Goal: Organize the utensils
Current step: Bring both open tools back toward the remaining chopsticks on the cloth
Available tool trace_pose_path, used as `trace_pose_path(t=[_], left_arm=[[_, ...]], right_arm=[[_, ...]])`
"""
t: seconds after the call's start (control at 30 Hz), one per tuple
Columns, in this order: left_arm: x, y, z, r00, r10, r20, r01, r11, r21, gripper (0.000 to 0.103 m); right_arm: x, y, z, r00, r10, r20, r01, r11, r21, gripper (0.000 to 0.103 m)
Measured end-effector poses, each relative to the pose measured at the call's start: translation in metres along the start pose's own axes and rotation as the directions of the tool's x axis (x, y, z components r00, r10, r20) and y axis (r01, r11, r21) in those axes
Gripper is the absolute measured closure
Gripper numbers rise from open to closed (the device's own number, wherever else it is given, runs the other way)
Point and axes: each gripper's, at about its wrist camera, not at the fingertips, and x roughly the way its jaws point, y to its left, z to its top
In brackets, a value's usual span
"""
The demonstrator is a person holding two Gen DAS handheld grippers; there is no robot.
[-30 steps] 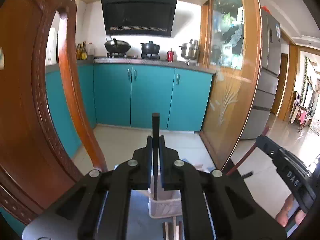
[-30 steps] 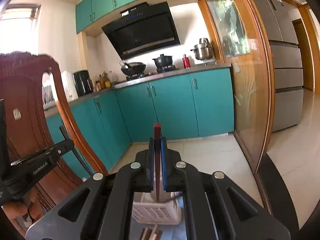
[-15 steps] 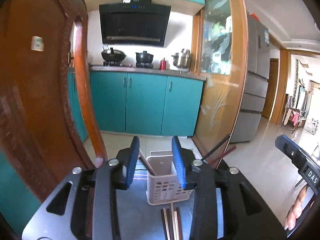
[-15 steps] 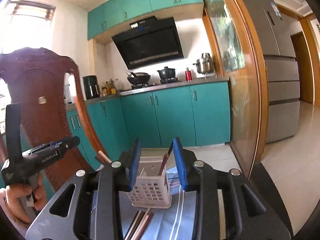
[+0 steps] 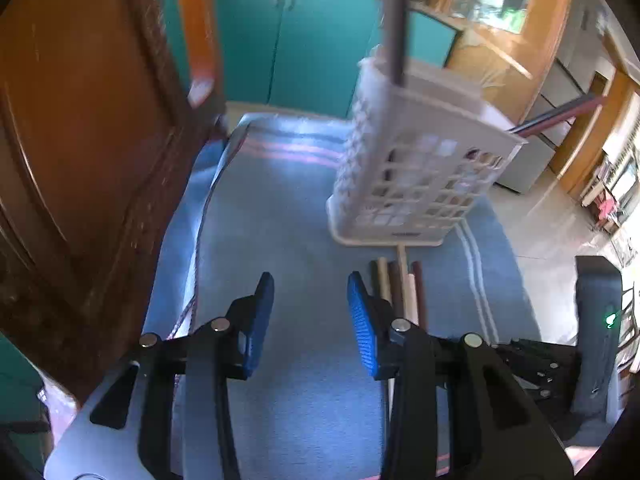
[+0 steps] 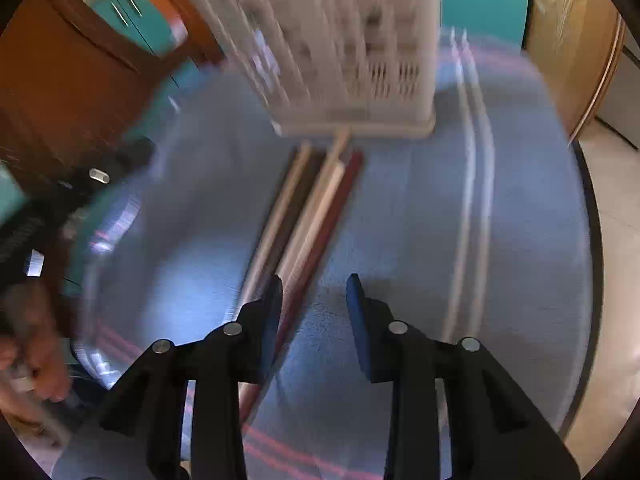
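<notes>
Both tongs, left (image 5: pixel 310 312) and right (image 6: pixel 314 308), hang released over the desk's blue cloth (image 5: pixel 280 208), chopsticks (image 6: pixel 312 208) lying near the white basket (image 5: pixel 416 176).

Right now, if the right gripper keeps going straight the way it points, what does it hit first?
Probably the blue cloth just right of the chopsticks. The open right gripper holds nothing; blur makes depth uncertain.

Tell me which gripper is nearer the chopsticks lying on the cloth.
Right. The right gripper has one finger over the chopsticks; the left gripper hangs beside them, over bare cloth.
</notes>
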Motion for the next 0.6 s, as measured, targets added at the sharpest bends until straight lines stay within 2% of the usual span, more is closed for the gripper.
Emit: trace_pose_path(t=[0.07,0.2,0.23,0.33,0.4,0.43,0.47,0.6], left_arm=[[0.006,0.004,-0.002,1.000,0.007,-0.027,-0.007,1.000,-0.001,0.064],[0.020,0.004,-0.004,0.996,0.017,-0.082,-0.016,1.000,0.013,0.059],[0.022,0.003,-0.005,0.995,0.014,-0.094,-0.012,1.000,0.017,0.058],[0.030,0.000,-0.010,0.992,0.010,-0.122,-0.007,1.000,0.029,0.058],[0.031,0.000,-0.012,0.992,-0.008,-0.127,0.011,1.000,0.023,0.058],[0.031,-0.001,-0.013,0.991,-0.034,-0.131,0.037,0.999,0.018,0.058],[0.031,-0.003,-0.013,0.990,-0.053,-0.134,0.056,0.998,0.020,0.058],[0.036,-0.016,-0.019,0.984,-0.080,-0.156,0.093,0.993,0.076,0.058]], right_arm=[[0.003,0.009,0.003,0.997,-0.070,0.018,0.071,0.996,-0.048,0.070],[0.005,0.001,0.012,0.994,-0.111,0.008,0.111,0.994,-0.014,0.070],[0.005,0.002,0.015,0.994,-0.113,0.003,0.113,0.993,-0.027,0.070],[0.013,0.020,0.012,0.979,-0.203,0.023,0.204,0.970,-0.132,0.068],[0.014,0.022,0.010,0.977,-0.210,0.032,0.212,0.968,-0.133,0.069],[0.014,0.019,0.010,0.979,-0.202,0.032,0.205,0.971,-0.122,0.076],[0.013,0.015,0.010,0.979,-0.201,0.030,0.203,0.973,-0.108,0.087],[0.004,-0.012,0.010,0.979,-0.204,0.022,0.205,0.977,-0.053,0.095]])
